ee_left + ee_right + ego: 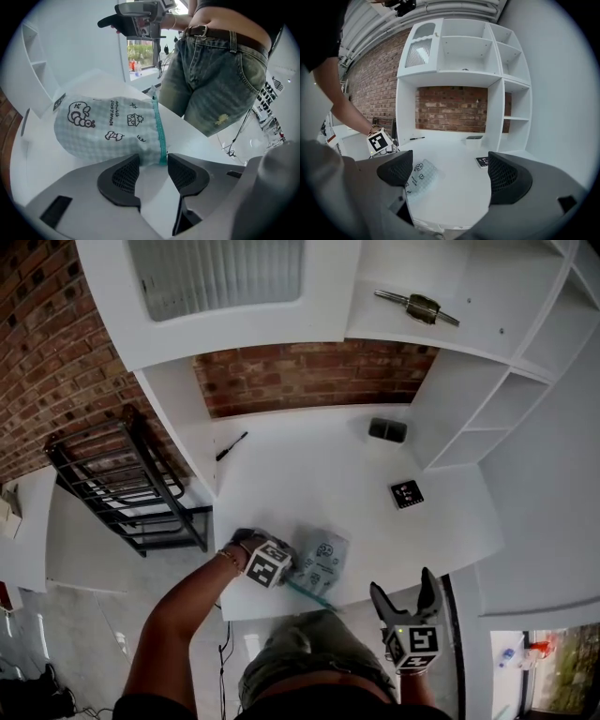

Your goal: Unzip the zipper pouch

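My left hand-held gripper (153, 161) stood partly spread around the zipper pouch (108, 126) corner, not yet pinching. My right hand-held gripper (449, 164) gaped empty. The zipper (159, 126) looked fully closed.

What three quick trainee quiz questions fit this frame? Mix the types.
1. Short answer: which gripper has its fingers either side of the pouch corner?
2. Multiple choice: the pouch's zipper tape is A red, B teal, C black.
3. True or false: the right gripper grips the pouch.
Key: 1 left gripper; 2 B; 3 false, its fingers are wide apart with nothing between them.
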The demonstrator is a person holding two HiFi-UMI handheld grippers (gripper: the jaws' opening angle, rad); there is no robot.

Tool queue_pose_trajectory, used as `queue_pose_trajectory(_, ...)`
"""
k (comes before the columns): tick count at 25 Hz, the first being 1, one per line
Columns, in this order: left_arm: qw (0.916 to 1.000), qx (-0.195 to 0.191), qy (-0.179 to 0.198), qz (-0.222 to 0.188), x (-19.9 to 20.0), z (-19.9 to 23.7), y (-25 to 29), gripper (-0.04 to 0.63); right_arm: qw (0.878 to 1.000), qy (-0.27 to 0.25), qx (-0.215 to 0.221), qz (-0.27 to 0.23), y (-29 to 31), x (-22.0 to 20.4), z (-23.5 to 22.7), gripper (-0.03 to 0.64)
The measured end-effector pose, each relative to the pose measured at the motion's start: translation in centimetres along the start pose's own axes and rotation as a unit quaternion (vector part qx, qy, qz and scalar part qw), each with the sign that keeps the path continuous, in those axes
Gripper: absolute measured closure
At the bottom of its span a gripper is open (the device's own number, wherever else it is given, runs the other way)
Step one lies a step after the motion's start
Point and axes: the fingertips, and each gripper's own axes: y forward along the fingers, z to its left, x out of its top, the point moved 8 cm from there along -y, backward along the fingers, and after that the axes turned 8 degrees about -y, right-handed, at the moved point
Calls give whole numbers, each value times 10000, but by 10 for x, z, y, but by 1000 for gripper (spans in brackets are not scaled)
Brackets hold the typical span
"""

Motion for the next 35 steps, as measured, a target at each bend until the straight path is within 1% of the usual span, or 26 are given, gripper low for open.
queue_pose_trajectory(1, 10000, 15, -53, -43, 1, 1, 0, 412, 10000, -11, 41, 8, 3, 1, -1, 118)
queue_pose_trajectory(3, 9998, 49, -138, -119, 2, 3, 0, 476, 9999, -32, 109, -6, 8, 3, -4, 118)
queue_pose_trajectory(6, 9995, 66, -266, -142, 2, 7, -1, 506, 9998, -98, 180, -38, 14, 6, -9, 118)
queue_pose_trajectory(8, 9986, 15, -511, -158, 2, 9, -1, 518, 9997, -128, 206, -49, 15, 8, -13, 118)
queue_pose_trajectory(10, 9957, -38, -863, -342, 6, 11, -5, 528, 9996, -129, 223, -67, 16, 8, -16, 118)
queue_pose_trajectory(11, 9931, -27, -1041, -531, 11, 13, -9, 531, 9996, -122, 233, -74, 17, 8, -18, 118)
queue_pose_trajectory(13, 9853, 33, -1421, -946, 20, 16, -17, 535, 9995, -117, 268, -75, 19, 7, -20, 118)
queue_pose_trajectory(16, 9706, -5, -2057, -1252, 22, 14, -23, 540, 9992, -121, 360, -81, 23, 6, -21, 118)
queue_pose_trajectory(19, 9545, 77, -2501, -1624, 25, 12, -32, 540, 9987, -122, 478, -147, 31, 9, -21, 118)
queue_pose_trajectory(22, 9319, 58, -3026, -1999, 27, 11, -45, 543, 9977, -178, 622, -218, 38, 14, -19, 118)
queue_pose_trajectory(25, 9091, 21, -3449, -2338, 30, 7, -55, 545, 9963, -275, 739, -336, 45, 21, -17, 123)
queue_pose_trajectory(27, 8905, 76, -3739, -2591, 30, 5, -60, 545, 9957, -273, 798, -374, 48, 23, -15, 126)
queue_pose_trajectory(30, 8562, 148, -4230, -2964, 29, 6, -70, 545, 9945, -278, 923, -415, 51, 24, -12, 132)
queue_pose_trajectory(32, 8304, 163, -4503, -3277, 30, 6, -79, 545, 9928, -293, 1064, -471, 52, 26, -10, 157)
queue_pose_trajectory(33, 8155, 171, -4640, -3455, 30, 6, -85, 545, 9914, -299, 1161, -518, 52, 28, -9, 175)
queue_pose_trajectory(35, 7822, 202, -4936, -3797, 31, 5, -96, 545, 9868, -322, 1449, -654, 50, 35, -2, 215)
